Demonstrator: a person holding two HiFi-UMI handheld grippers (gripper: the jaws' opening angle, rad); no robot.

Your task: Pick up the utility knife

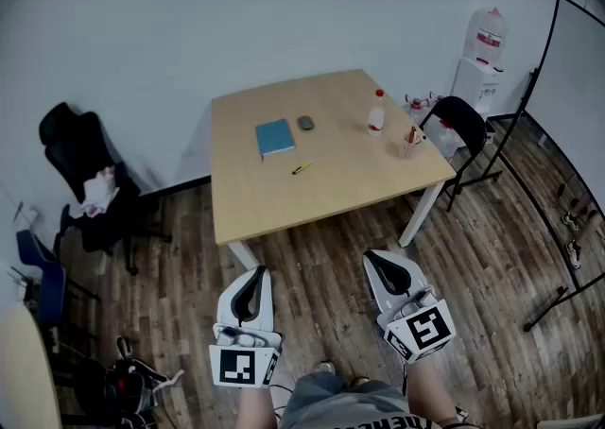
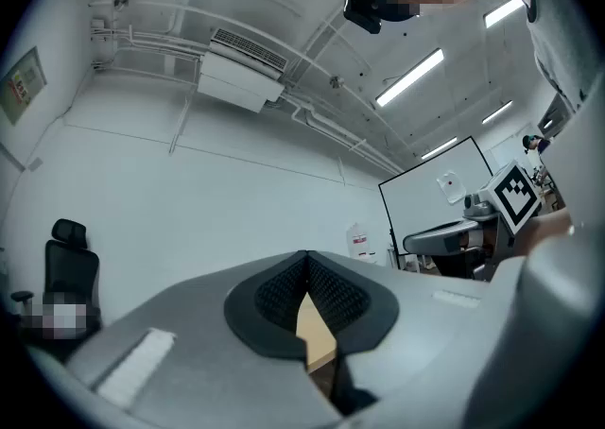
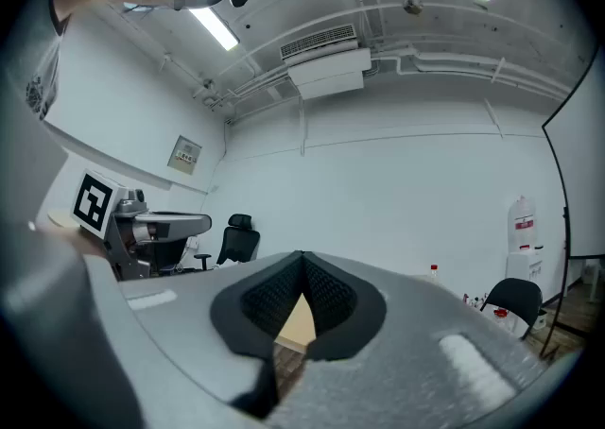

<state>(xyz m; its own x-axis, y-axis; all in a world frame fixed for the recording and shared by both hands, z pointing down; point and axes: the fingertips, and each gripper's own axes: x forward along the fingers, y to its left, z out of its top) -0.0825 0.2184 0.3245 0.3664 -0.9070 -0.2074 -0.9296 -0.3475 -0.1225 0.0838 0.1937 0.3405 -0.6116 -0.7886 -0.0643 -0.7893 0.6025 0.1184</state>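
Note:
The utility knife (image 1: 302, 168) is a small yellow tool that lies on the wooden table (image 1: 274, 205), just in front of a blue notebook (image 1: 274, 137). Both grippers hover over the floor, well short of the table's near edge. My left gripper (image 1: 257, 270) is shut with nothing in it, its pads meeting at the tip (image 2: 304, 255). My right gripper (image 1: 371, 255) is also shut and empty (image 3: 301, 255). Each gripper view shows a sliver of the table through the gap below the tips; the knife is not visible in either.
On the table also stand a small grey object (image 1: 305, 122), a white bottle with a red cap (image 1: 376, 116) and a cup of pens (image 1: 412, 143). A black office chair (image 1: 90, 181) stands left of the table. At the right are another chair (image 1: 460, 125), a whiteboard stand (image 1: 567, 134) and a water dispenser (image 1: 482, 63).

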